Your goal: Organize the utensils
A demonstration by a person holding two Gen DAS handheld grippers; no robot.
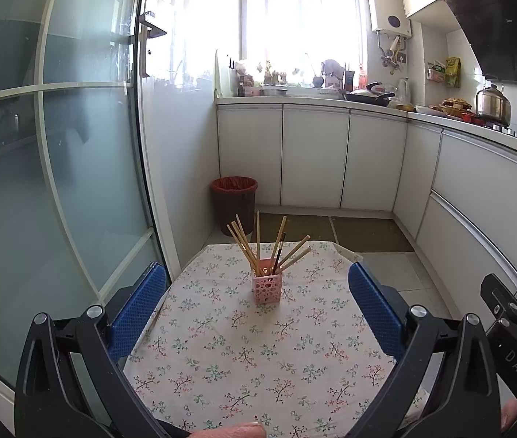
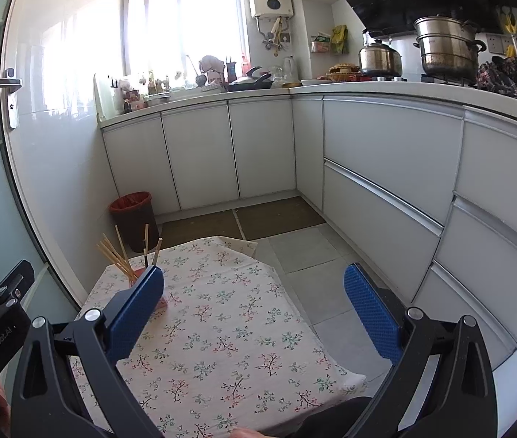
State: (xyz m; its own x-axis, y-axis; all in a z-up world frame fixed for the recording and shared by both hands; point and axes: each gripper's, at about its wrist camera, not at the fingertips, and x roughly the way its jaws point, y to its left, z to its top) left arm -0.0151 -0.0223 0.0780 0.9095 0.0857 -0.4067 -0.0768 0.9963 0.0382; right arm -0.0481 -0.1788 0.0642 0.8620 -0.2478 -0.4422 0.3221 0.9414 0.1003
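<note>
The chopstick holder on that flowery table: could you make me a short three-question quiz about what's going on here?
1. True or false: every chopstick lies flat on the tablecloth.
2. What colour is the holder? A) pink B) green C) black
3. Fill in: the left tool and right tool are both ____ and hold nothing.

Key: 1 false, they stand in the holder; 2 A; 3 open.
</note>
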